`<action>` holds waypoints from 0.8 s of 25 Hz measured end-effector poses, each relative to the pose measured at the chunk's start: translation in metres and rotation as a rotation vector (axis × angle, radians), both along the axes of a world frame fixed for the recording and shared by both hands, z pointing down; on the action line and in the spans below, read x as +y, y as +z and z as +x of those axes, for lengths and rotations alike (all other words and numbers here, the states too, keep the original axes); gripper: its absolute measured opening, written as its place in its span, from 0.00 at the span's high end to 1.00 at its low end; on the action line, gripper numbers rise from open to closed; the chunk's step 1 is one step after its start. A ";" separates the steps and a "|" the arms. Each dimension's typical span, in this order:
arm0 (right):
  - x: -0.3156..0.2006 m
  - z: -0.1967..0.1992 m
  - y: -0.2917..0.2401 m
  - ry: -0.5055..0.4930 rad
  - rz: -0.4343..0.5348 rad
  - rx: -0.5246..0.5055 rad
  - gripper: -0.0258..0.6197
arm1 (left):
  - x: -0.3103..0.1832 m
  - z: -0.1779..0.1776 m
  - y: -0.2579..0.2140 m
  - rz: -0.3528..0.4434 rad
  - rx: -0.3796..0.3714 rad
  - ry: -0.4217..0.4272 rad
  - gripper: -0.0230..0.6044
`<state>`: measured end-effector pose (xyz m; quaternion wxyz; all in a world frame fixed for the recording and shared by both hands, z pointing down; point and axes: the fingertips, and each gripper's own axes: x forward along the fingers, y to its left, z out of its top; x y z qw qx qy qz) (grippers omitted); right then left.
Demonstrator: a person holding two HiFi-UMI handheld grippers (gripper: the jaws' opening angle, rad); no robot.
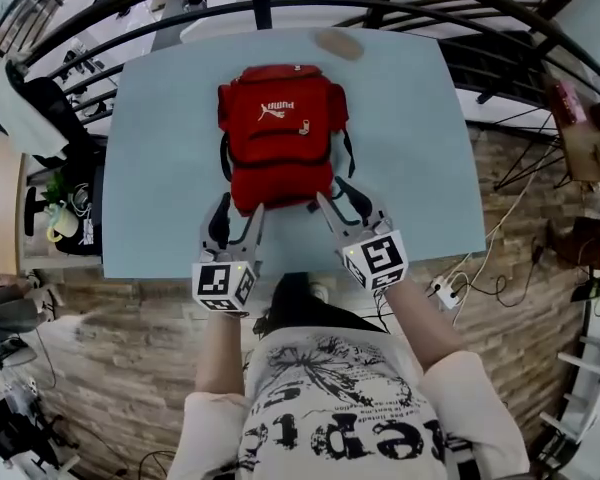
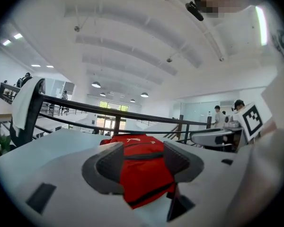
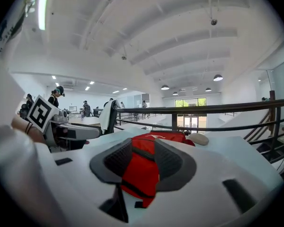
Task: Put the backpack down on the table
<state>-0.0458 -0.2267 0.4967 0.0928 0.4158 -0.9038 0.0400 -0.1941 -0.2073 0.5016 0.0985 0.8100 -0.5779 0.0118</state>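
Backpack (image 1: 280, 133), red, lies flat near the middle of the pale blue counter (image 1: 160, 168), so the set-down looks done. Its long axis runs straight away from the person, with black straps trailing off the near end. The left hand-held gripper (image 1: 238, 218) and the right hand-held gripper (image 1: 346, 208) sit just short of that near end, one at each corner and about equally close. Both have their jaws apart and grip nothing. In each gripper view the bag shows through the gap, directly ahead.
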 end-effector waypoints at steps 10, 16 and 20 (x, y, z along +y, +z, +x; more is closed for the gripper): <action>0.048 0.005 -0.067 -0.040 0.113 -0.018 0.97 | 0.047 0.010 -0.067 0.065 -0.053 -0.016 0.91; 0.070 0.001 -0.105 -0.082 0.187 -0.046 0.97 | 0.073 0.027 -0.109 0.159 -0.099 0.028 0.92; 0.084 -0.006 -0.118 -0.133 0.214 -0.053 0.97 | 0.085 0.041 -0.120 0.204 -0.128 0.064 0.92</action>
